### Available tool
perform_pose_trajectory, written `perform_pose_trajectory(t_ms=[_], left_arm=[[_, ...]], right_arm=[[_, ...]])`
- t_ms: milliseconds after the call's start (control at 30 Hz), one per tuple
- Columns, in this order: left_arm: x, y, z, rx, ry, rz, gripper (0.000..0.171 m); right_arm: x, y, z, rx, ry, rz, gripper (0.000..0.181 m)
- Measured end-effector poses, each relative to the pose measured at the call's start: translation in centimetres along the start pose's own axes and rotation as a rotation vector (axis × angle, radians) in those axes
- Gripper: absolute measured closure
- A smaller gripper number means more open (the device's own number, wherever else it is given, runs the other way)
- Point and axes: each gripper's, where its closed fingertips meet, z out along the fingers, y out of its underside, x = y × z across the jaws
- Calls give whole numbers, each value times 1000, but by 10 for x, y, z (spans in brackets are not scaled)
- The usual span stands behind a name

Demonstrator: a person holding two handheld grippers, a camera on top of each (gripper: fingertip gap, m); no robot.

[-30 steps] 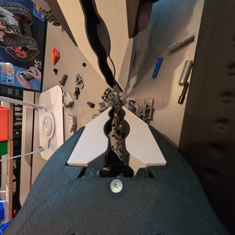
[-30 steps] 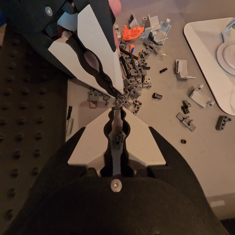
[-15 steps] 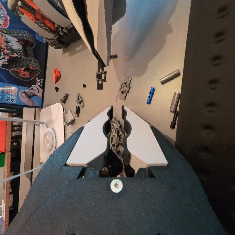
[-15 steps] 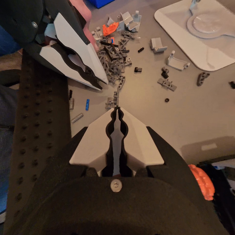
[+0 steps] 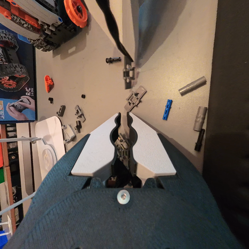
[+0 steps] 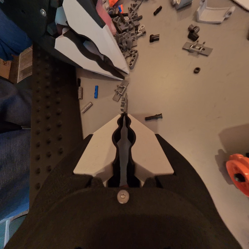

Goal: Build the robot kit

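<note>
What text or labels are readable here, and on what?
Blue toy box, left edge of the left wrist view: bears print; I won't copy it out.
Grey link in the right gripper, loose parts: no markings visible.
Right wrist view: no writing.

Grey table (image 5: 94, 75), dim warm light

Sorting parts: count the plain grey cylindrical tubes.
2. One grey tube lies beyond the blue pin; the other at the black studded mat's edge. More may be hidden.

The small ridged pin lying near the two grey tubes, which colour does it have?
The pin is blue; the left wrist view shows it best, between a grey track piece and the tubes.
</note>
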Motion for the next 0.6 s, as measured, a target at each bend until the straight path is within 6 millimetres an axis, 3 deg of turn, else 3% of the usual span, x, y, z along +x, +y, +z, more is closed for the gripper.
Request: perform_pose_trajectory(t_ms=[133,467,533,600], left_arm=[[-4,1,3,-2,-10,13,165],[-2,-5,4,21,-9,12,163],[-3,-5,5,23,-18,15,163],[-2,-3,3,22,-12,5,162]], right_arm=[[-6,7,6,-31,-7,-12,181],[-16,18,-5,-130,-89,-80,181],[-5,10,-7,-102,-5,-102,181],[-8,-2,-10,-36,-22,-64,181]])
